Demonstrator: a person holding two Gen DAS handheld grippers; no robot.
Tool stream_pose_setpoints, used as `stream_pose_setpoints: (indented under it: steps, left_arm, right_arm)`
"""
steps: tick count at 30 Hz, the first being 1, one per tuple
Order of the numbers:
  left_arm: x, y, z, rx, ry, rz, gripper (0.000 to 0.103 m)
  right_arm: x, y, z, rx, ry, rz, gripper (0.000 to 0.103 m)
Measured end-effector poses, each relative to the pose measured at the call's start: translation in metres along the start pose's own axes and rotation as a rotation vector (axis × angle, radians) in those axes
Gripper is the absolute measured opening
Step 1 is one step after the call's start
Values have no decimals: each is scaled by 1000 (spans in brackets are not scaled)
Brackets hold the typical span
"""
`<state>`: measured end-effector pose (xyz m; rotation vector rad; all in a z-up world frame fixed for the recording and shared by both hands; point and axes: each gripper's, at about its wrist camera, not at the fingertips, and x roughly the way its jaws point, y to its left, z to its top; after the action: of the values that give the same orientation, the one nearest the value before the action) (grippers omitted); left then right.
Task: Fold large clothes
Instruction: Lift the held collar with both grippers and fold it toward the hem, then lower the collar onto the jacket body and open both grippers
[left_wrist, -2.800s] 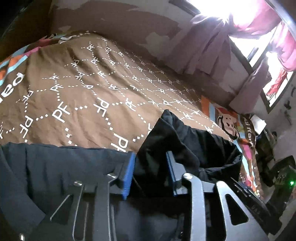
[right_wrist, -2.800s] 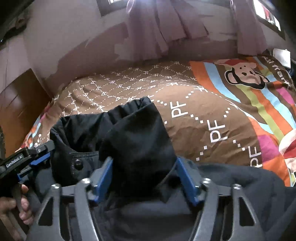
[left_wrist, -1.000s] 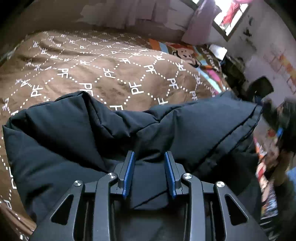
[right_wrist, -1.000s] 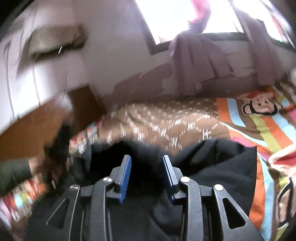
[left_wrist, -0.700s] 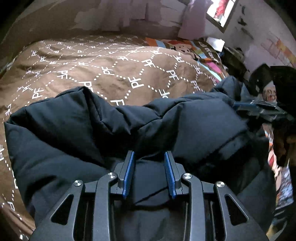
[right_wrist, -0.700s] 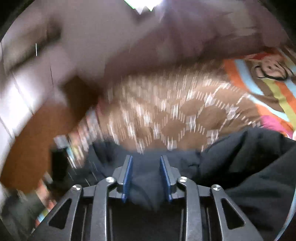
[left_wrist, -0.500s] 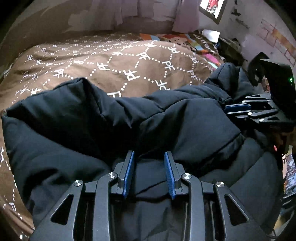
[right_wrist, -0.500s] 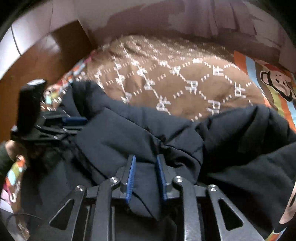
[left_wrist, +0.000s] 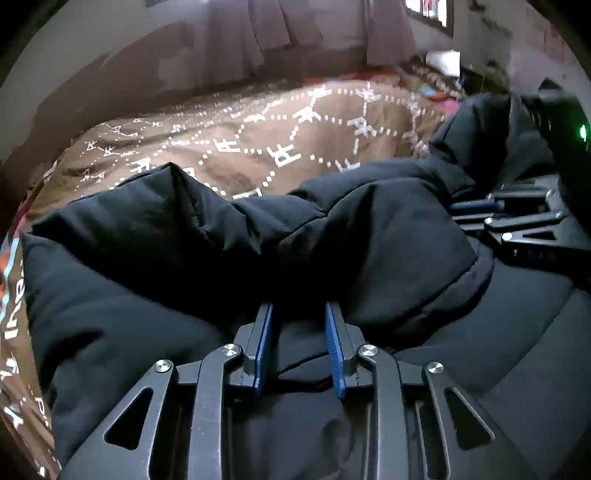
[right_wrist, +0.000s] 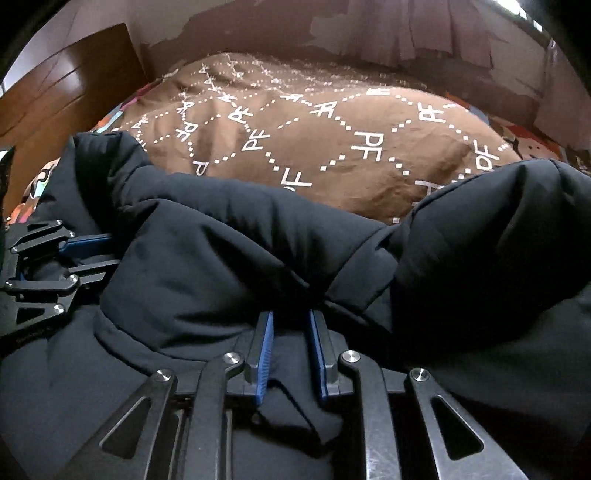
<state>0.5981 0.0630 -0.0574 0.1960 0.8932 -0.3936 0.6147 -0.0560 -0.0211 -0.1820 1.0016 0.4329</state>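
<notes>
A black padded jacket (left_wrist: 369, 236) lies bunched on the near part of the bed and fills the lower half of both views (right_wrist: 229, 258). My left gripper (left_wrist: 298, 314) is shut on a fold of the jacket. My right gripper (right_wrist: 291, 321) is shut on another fold of it. In the left wrist view the right gripper (left_wrist: 476, 208) shows at the right edge. In the right wrist view the left gripper (right_wrist: 92, 251) shows at the left edge. The two grippers hold the jacket side by side, low over the bed.
The bed has a brown quilt with white PF lettering (left_wrist: 280, 147), also in the right wrist view (right_wrist: 332, 140). Purple curtains (left_wrist: 266, 33) hang along the far wall. A wooden wardrobe (right_wrist: 62, 92) stands to the left of the bed.
Both grippers closed on the jacket, lifted it, swung it and brought it down towards the bed. Over the last half second both views have dropped lower and nearer the quilt.
</notes>
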Motion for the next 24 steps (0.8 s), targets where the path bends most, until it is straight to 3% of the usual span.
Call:
stream_pose_setpoints:
  steps: [6,9,11,14,15,19,24]
  left_arm:
    - [-58,8,9,-125,-217,-221,24]
    - [-61,-1,28,-124,-233,-288,24]
    - [-48,-12,38,-84,-182,-286,24]
    - [-8,-29,43,-27,10,-236,24]
    - [-3,-30,39,-25,35,-233,24]
    - [10,-24,30,-51,84,-233,24]
    - [23,-28,18,-31,100,-189,25]
  right_arm:
    - [-54,-19,-16,91,-205,84,19]
    - [-73,-34,-21,141,-235,49,19]
    - [-74,-45,-25,149,-201,23,19]
    - [-65,-53,-28,164,-143,42,19]
    - [-64,-56,-31,168,-129,53,19]
    - [-52,-61,-35,173,-70,65,19]
    - [-44,-62,-34,186,-71,77,19]
